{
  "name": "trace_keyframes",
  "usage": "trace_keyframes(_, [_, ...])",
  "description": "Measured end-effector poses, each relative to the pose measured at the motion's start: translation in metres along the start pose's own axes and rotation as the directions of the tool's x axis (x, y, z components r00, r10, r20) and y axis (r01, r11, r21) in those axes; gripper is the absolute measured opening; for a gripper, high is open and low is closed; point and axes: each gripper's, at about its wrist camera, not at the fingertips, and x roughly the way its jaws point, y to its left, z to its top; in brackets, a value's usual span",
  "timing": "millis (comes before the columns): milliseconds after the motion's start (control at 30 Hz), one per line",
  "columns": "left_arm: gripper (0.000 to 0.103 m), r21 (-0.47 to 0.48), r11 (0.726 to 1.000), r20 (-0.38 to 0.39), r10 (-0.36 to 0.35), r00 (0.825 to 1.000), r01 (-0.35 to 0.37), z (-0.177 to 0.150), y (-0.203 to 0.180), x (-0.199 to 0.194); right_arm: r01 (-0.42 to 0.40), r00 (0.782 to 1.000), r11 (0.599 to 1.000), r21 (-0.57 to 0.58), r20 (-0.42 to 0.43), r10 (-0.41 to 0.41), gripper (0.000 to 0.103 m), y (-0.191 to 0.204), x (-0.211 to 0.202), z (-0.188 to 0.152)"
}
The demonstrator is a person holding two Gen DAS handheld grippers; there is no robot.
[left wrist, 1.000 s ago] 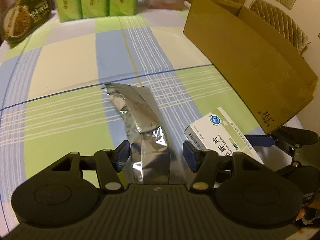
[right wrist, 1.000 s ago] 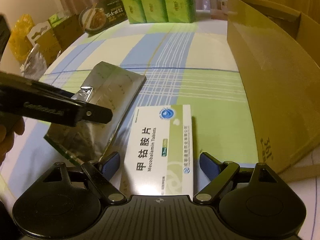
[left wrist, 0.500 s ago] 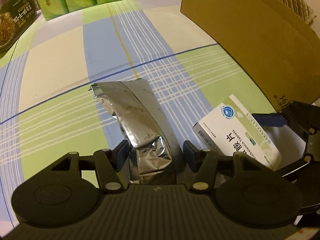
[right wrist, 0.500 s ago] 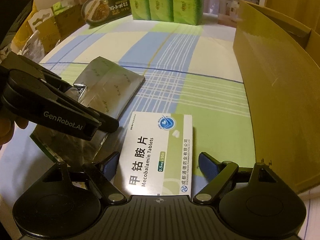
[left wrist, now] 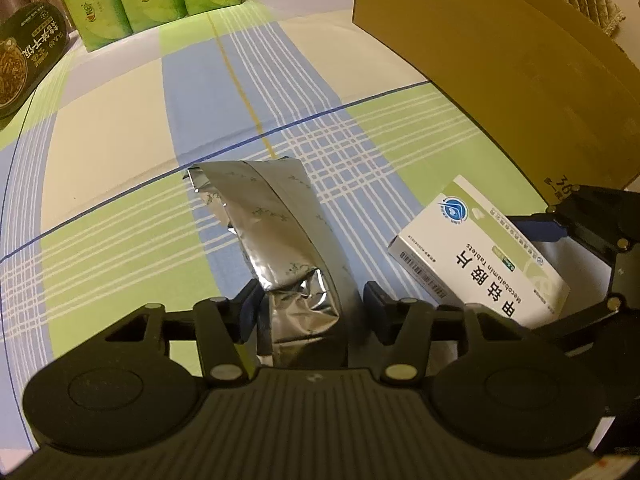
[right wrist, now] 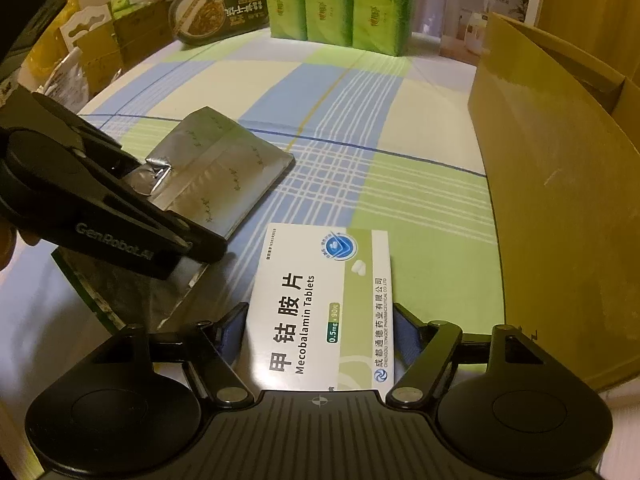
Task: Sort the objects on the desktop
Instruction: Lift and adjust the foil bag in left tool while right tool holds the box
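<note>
The left gripper (left wrist: 310,300) straddles the near end of a crumpled silver foil pouch (left wrist: 276,236); its jaws have just been closing, and the left finger meets the foil while a narrow gap shows at the right one, so they stand apart without pinching it. The pouch runs straight ahead of the fingers on the checked tablecloth (left wrist: 108,128), with bare cloth on its left and beyond its far edge.

The right gripper (right wrist: 318,320) has its jaws just closing too, and both fingers sit against the long edges of the white-and-green tablet box (right wrist: 324,304), clamping it. The box reaches forward from the fingers. To their right, a cardboard box (right wrist: 560,184) stands with its wall near, leaving a strip of cloth between. To their left, the other gripper and the pouch lie just beside the tablet box.
</note>
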Motion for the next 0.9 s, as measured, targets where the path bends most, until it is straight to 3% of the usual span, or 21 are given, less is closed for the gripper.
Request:
trace_keyframes(200, [0.047, -0.017, 1.0, 0.001, 0.005, 1.0, -0.005, -0.002, 0.007, -0.003, -0.01, 1.0, 1.0, 0.013, 0.004, 0.01, 0.068, -0.001, 0.0, 0.002])
trace_keyframes(400, [0.053, -0.027, 1.0, -0.004, 0.009, 1.0, -0.009, -0.003, 0.01, -0.002, -0.015, 1.0, 1.0, 0.017, 0.006, 0.014, 0.068, -0.001, 0.001, 0.003])
trace_keyframes(600, [0.041, -0.022, 1.0, 0.007, 0.0, 1.0, 0.0, -0.002, 0.011, -0.008, -0.019, 0.999, 0.999, 0.033, 0.047, 0.017, 0.068, -0.004, -0.005, 0.009])
trace_keyframes(900, [0.036, -0.076, 0.997, 0.053, -0.013, 0.998, 0.017, -0.001, 0.022, -0.03, -0.03, 0.996, 0.998, 0.047, 0.082, 0.026, 0.068, -0.007, -0.016, 0.012])
